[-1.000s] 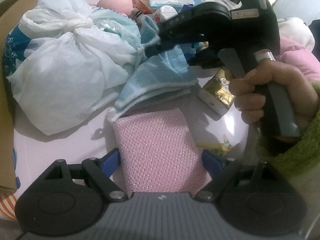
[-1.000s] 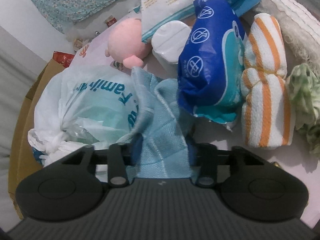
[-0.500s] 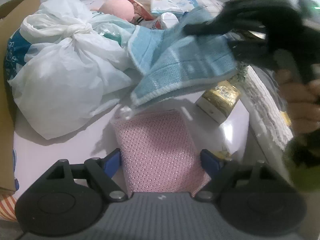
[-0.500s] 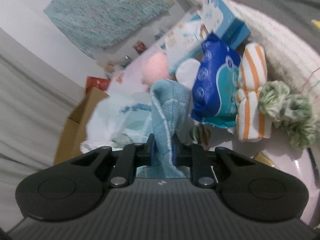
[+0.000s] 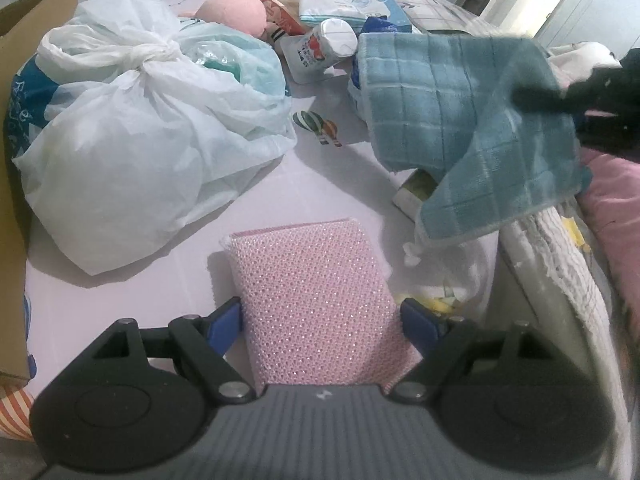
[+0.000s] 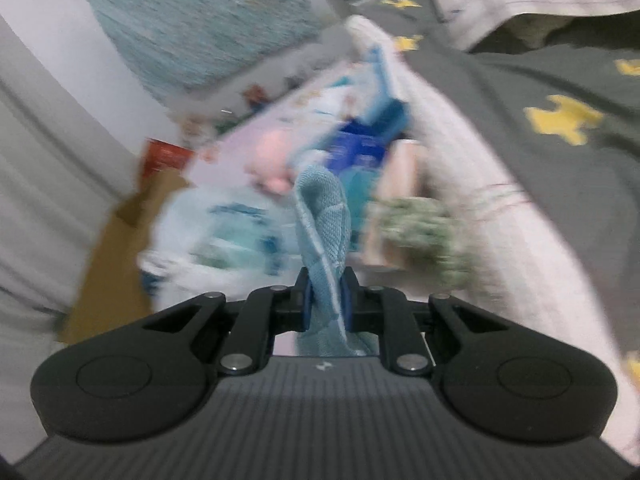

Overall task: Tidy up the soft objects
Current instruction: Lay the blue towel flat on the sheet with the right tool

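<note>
Nearest us, our left gripper [image 5: 322,316] stands wide, its blue pads pressed on either side of the pink mesh sponge [image 5: 316,300], which lies flat on the pale sheet [image 5: 132,312]. Our right gripper [image 6: 326,304] is nearly closed, pinching a fold of the blue checked cloth [image 5: 460,120]; from the left wrist view the cloth hangs in the air, clear of the sheet, over the right side of the pile.

We judge the sorting barely begun: two soft things are in hand, neither set down in any clear place. Further back a knotted white plastic bag [image 5: 132,120], a pink plush toy [image 5: 236,10], a white-capped pouch [image 5: 320,48], a blue pack [image 6: 360,152] and paper packets [image 5: 336,4] lie jumbled beside a cardboard box [image 5: 36,8].

Blue print shows on the bag's left edge and a red mark on the pouch, but we cannot read either; the right wrist view is too blurred for lettering.
</note>
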`<state>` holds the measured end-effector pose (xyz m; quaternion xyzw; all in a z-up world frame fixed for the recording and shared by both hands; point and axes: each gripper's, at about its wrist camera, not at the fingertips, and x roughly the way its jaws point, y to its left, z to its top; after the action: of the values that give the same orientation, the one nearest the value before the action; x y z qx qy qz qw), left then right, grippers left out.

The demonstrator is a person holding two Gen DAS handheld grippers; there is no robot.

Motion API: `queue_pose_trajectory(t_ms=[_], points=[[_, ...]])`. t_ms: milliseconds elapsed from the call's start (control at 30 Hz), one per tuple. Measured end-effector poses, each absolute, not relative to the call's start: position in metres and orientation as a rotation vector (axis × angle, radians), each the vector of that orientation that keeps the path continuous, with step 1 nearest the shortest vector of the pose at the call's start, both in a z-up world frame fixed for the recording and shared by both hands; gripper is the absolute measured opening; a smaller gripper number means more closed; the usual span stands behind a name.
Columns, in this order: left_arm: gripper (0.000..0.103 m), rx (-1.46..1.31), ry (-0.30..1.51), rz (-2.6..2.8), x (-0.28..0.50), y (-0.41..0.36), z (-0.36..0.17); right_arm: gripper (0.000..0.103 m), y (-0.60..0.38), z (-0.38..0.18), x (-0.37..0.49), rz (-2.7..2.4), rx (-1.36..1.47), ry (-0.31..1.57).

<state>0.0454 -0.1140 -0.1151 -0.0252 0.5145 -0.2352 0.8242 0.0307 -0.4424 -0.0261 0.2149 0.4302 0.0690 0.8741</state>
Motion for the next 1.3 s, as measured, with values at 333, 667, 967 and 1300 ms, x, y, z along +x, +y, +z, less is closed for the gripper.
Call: queue_pose_trajectory(t_ms=[333,667,967,1300], points=[[0.085,-0.046,1.095,-0.493,0.046,-0.113,-0.114,0.016,-0.374,-0.050,0.067,-0.022,-0.008,0.837],[0.085,-0.048,1.097,-0.495,0.045,-0.113,-0.113,0.075,-0.387,-0.062,0.081,0.108,0.336,0.786],[0.085,-0.050,1.099,-0.499,0.046,-0.111,-0.115,0.088,-0.391,-0.042,0.057,0.151,0.240,0.706],[0.086,-0.043,1.102,-0.494,0.045,-0.112,-0.115,0.102,-0.404,-0.048,0.041,0.161,0.180,0.725]])
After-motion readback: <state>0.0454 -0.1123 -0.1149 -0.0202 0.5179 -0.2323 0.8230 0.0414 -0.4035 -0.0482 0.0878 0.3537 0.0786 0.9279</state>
